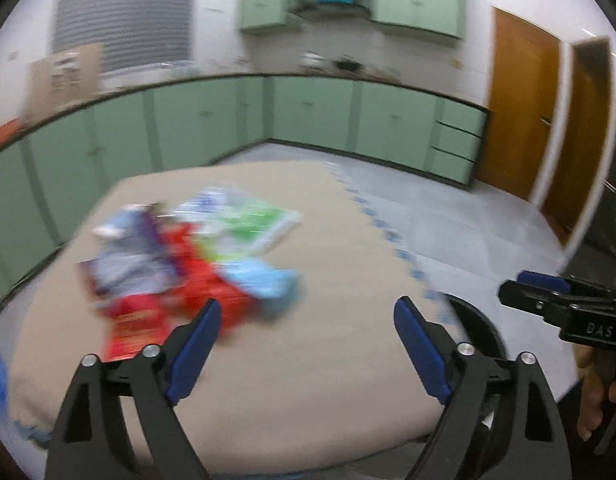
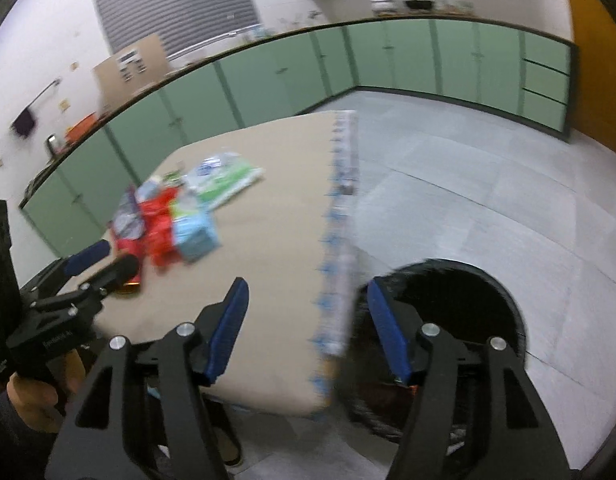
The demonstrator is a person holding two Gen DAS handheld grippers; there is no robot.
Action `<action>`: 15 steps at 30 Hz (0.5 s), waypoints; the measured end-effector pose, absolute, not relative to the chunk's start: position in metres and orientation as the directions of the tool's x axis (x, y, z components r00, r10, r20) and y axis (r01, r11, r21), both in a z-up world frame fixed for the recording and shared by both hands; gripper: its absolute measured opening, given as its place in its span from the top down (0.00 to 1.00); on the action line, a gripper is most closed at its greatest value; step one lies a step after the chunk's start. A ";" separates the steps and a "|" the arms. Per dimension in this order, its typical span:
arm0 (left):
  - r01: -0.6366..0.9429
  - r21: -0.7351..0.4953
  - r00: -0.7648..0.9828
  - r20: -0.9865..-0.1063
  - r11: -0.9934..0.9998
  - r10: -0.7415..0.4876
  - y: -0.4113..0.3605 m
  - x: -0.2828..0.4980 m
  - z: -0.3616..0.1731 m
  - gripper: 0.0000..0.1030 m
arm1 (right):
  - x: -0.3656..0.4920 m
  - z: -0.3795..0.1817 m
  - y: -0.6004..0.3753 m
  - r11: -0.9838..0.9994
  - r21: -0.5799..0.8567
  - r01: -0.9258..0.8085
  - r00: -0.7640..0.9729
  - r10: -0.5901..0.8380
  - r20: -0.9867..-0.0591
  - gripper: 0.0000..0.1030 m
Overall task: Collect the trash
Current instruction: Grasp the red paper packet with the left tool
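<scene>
A pile of wrappers (image 1: 195,264) lies on the beige-clothed table (image 1: 328,360): red packets, a light-blue packet (image 1: 263,280) and a green-and-white bag (image 1: 247,220), all blurred. My left gripper (image 1: 308,304) hovers over the near part of the table, just short of the pile, open with nothing between its fingers. In the right wrist view the pile (image 2: 167,220) sits at mid-left. My right gripper (image 2: 307,285) is open and empty above the table's fringed right edge. A round black bin (image 2: 468,266) stands on the floor right beside that edge.
Green cabinets (image 1: 316,120) line the back and left walls, and a wooden door (image 1: 520,108) is at the right. Grey tiled floor (image 2: 468,184) spreads right of the table. The bin (image 1: 476,320) shows past the table's right edge. A shoe (image 2: 231,452) is under the table.
</scene>
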State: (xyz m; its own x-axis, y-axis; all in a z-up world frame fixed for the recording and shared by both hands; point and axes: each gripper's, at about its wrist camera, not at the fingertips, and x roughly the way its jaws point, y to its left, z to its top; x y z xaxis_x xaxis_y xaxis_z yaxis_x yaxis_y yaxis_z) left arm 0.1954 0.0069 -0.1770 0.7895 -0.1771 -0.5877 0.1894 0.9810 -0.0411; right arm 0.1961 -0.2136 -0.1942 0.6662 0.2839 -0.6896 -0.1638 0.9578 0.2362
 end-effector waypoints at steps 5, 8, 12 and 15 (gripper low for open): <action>0.040 -0.014 0.819 -0.572 0.999 -0.041 0.072 0.182 -0.181 0.11 | 0.208 -0.189 -0.162 0.936 0.239 -0.258 0.639 0.351 -0.685 0.39; 0.002 -0.014 0.816 -0.579 1.000 -0.010 0.095 0.180 -0.189 0.11 | 0.212 -0.186 -0.140 0.926 0.235 -0.294 0.626 0.373 -0.685 0.39; -0.020 -0.042 0.810 -0.587 0.999 -0.009 0.115 0.181 -0.200 0.11 | 0.219 -0.185 -0.115 0.918 0.222 -0.327 0.609 0.385 -0.694 0.39; -0.016 -0.031 0.800 -0.600 0.999 -0.005 0.118 0.186 -0.215 0.11 | 0.224 -0.187 -0.103 0.917 0.217 -0.334 0.598 0.384 -0.703 0.39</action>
State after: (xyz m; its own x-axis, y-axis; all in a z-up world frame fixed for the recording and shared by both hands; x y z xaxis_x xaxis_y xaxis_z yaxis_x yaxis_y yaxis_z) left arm 0.1862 0.1179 -0.2151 0.8000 -0.0053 -0.5999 -0.0164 0.9994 -0.0308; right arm 0.2236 -0.1035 -0.1871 0.5980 0.3840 -0.7035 -0.3338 0.9173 0.2170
